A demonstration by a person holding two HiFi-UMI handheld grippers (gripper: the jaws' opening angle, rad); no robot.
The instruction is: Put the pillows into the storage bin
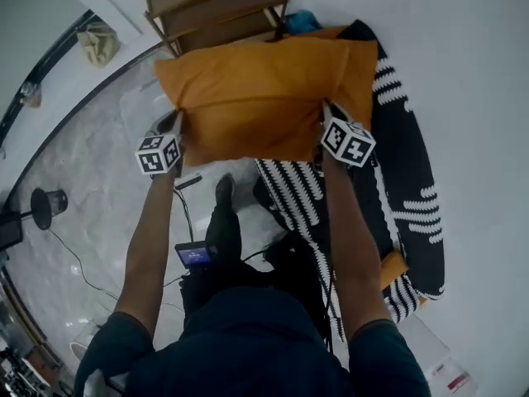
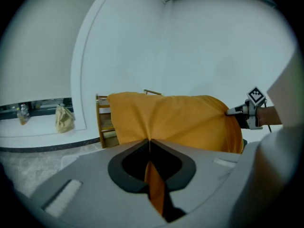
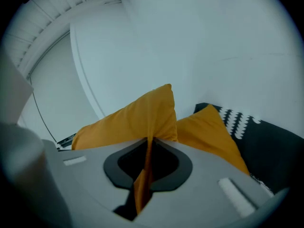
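An orange pillow (image 1: 264,98) hangs in the air in front of me, held by its two near corners. My left gripper (image 1: 180,124) is shut on the left corner, and the fabric is pinched between its jaws (image 2: 150,144). My right gripper (image 1: 325,112) is shut on the right corner, with a fold of the cover running down between its jaws (image 3: 148,144). A second orange pillow (image 3: 209,132) lies beside black-and-white patterned pillows (image 1: 409,180) at the right. A pale see-through box shape (image 1: 142,99) shows on the floor, partly hidden behind the pillow's left edge.
A wooden shelf unit (image 1: 216,7) stands beyond the pillow against the white wall. A beige bag (image 1: 97,44) sits on a ledge at far left. On the marble floor are a black round-based stand (image 1: 48,203), cables and a small lit device (image 1: 195,255).
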